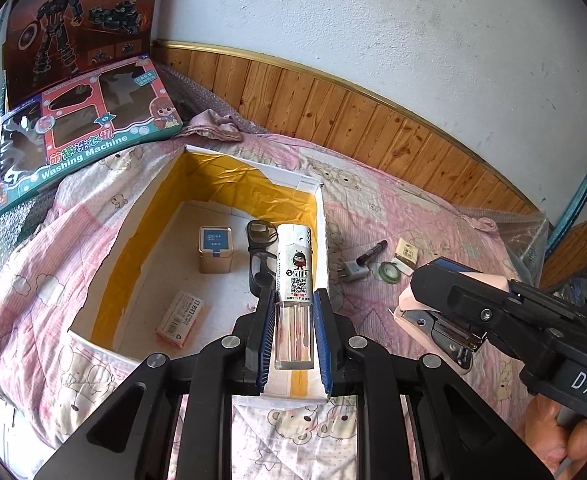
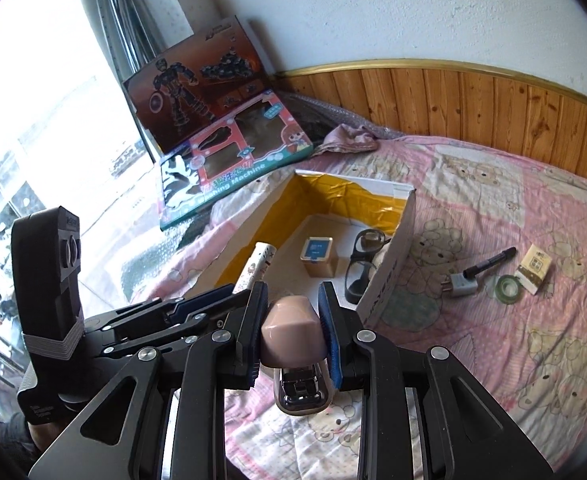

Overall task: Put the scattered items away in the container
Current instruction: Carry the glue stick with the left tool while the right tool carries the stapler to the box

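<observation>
Left hand-held gripper (image 1: 293, 330) pinching tube (image 1: 295, 280), light, rigid, slippery, over box (image 1: 321, 240); right hand-held gripper (image 2: 293, 322) clamping stapler (image 2: 293, 334), dense, gripped mid-body

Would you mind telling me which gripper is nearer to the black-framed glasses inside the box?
Left. The left gripper, holding a white tube, hovers right beside the black-framed glasses; the right gripper, gripping a pink stapler, sits outside the box.

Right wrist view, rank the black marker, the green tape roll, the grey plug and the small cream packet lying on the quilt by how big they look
1. black marker, longest by far.
2. small cream packet.
3. grey plug and green tape roll look about alike, so no ranking between them.
All four lie close together on the quilt, so nearness hardly skews this.
</observation>
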Demonstrator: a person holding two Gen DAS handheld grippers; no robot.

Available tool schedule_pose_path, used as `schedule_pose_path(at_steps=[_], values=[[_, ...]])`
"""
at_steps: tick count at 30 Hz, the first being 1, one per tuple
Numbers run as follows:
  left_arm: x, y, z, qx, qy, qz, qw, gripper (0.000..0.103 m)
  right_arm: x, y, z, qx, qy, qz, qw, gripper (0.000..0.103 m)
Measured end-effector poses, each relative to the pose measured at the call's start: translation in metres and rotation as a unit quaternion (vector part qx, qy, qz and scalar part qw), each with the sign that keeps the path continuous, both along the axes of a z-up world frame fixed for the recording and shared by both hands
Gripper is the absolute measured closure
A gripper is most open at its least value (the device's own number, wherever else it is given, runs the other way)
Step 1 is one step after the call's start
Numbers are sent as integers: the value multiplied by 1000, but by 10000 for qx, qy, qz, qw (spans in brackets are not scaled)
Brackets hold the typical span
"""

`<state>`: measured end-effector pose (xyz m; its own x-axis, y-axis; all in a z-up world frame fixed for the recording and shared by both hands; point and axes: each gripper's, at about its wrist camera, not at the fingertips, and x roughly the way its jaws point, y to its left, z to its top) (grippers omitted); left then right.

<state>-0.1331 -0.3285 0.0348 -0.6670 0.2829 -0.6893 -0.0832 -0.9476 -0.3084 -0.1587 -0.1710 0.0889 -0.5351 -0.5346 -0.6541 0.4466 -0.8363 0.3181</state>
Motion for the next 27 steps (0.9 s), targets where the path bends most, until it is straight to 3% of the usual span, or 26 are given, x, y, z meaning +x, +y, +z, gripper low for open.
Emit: schedule_pose_path(at_steps=[21,27], values=[[-44,-53,-26,84,-428,501,9978,83,-93,-43,-27,-286,-991,688,9923,76],[-61,-60,-34,127,-635,561,9963,83,-135,-66,-34,-21,-1078,858,9905,76]])
